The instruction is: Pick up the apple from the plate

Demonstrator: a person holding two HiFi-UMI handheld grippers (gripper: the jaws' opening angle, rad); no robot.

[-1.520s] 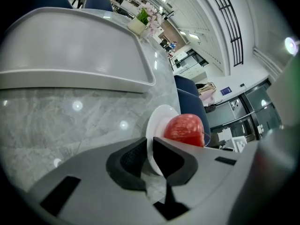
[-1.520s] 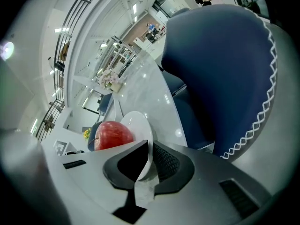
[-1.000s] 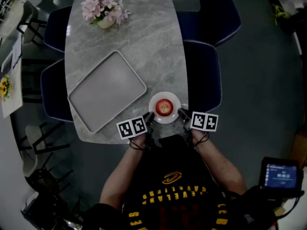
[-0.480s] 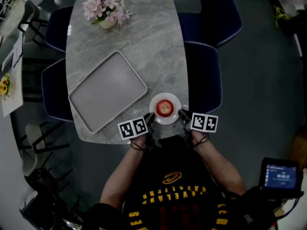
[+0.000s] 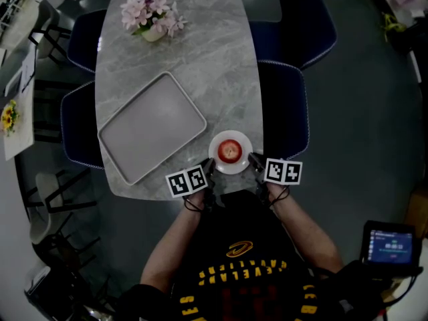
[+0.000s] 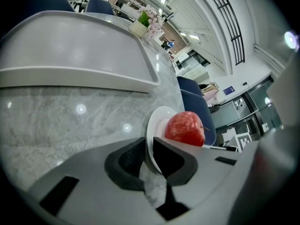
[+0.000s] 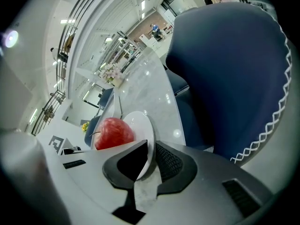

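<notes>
A red apple (image 5: 229, 150) sits in the middle of a small white plate (image 5: 230, 136) near the table's front edge. My left gripper (image 5: 209, 164) grips the plate's left rim and my right gripper (image 5: 253, 158) grips its right rim. In the left gripper view the white plate (image 6: 154, 125) rim runs between the jaws of the left gripper (image 6: 146, 156), with the apple (image 6: 185, 128) just beyond. In the right gripper view the plate (image 7: 140, 123) rim is likewise pinched by the right gripper (image 7: 149, 161), and the apple (image 7: 112, 132) lies to the left. Neither gripper touches the apple.
A large grey tray (image 5: 150, 127) lies on the marble table (image 5: 221, 65) left of the plate. A pot of pink flowers (image 5: 152, 17) stands at the far end. Dark blue chairs (image 5: 284, 105) flank the table, one close on the right (image 7: 234, 69).
</notes>
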